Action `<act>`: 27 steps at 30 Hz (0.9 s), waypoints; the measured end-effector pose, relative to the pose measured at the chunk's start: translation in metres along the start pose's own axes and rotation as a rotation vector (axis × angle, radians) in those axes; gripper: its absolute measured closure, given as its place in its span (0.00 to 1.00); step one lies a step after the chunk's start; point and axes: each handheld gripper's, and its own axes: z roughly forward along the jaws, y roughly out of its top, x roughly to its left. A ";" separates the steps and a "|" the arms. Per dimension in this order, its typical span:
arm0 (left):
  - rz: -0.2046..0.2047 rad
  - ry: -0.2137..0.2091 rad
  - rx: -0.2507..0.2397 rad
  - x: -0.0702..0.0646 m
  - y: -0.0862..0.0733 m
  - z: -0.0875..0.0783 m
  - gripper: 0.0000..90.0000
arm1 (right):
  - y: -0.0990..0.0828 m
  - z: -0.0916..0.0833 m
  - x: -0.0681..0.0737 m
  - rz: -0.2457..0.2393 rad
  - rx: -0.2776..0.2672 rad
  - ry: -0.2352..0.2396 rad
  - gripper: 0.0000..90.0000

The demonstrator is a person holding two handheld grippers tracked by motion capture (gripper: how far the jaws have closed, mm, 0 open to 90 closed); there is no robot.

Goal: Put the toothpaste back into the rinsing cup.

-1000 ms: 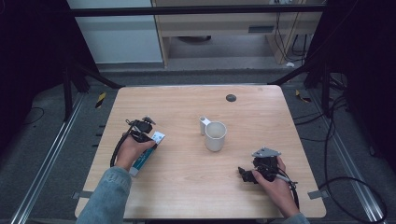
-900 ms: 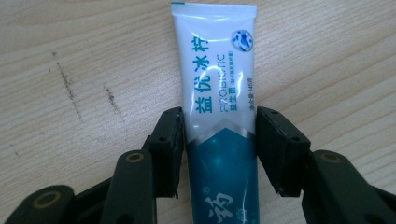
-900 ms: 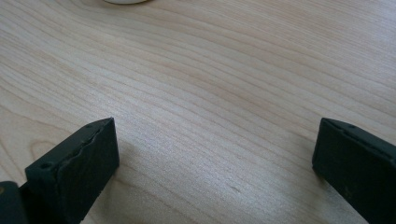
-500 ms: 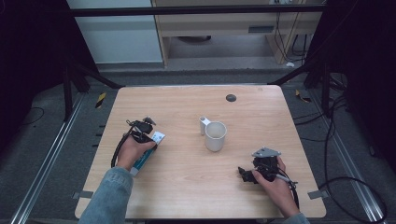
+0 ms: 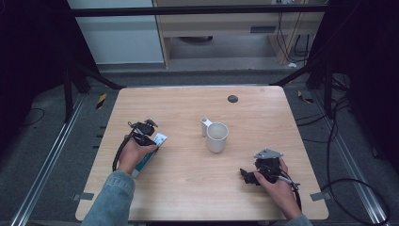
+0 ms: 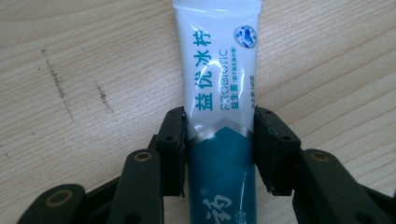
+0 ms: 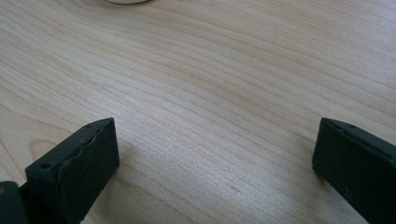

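Your left gripper (image 6: 219, 140) has just been closing on the one toothpaste tube (image 6: 219, 84), and its pads now touch both sides of it. The tube lies flat at the table's (image 5: 188, 179) near left, its long axis running straight away between the jaws, so you lift from its middle. Your right gripper (image 7: 215, 154) rests near right, jaws wide and empty. One white mug (image 5: 217, 137) stands mid-table.

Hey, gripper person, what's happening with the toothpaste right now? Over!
Left gripper closing, pads against toothpaste tube flat on table. Right gripper open, idle. Mug apart, nothing blocking.
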 end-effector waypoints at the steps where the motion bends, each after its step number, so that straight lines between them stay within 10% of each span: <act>1: 0.011 0.004 0.003 -0.001 0.000 0.000 0.67 | 0.000 0.000 0.000 0.002 0.000 0.000 0.01; 27: 0.027 0.006 -0.008 -0.003 0.001 -0.008 0.85 | 0.000 0.000 -0.001 -0.006 0.000 0.009 0.01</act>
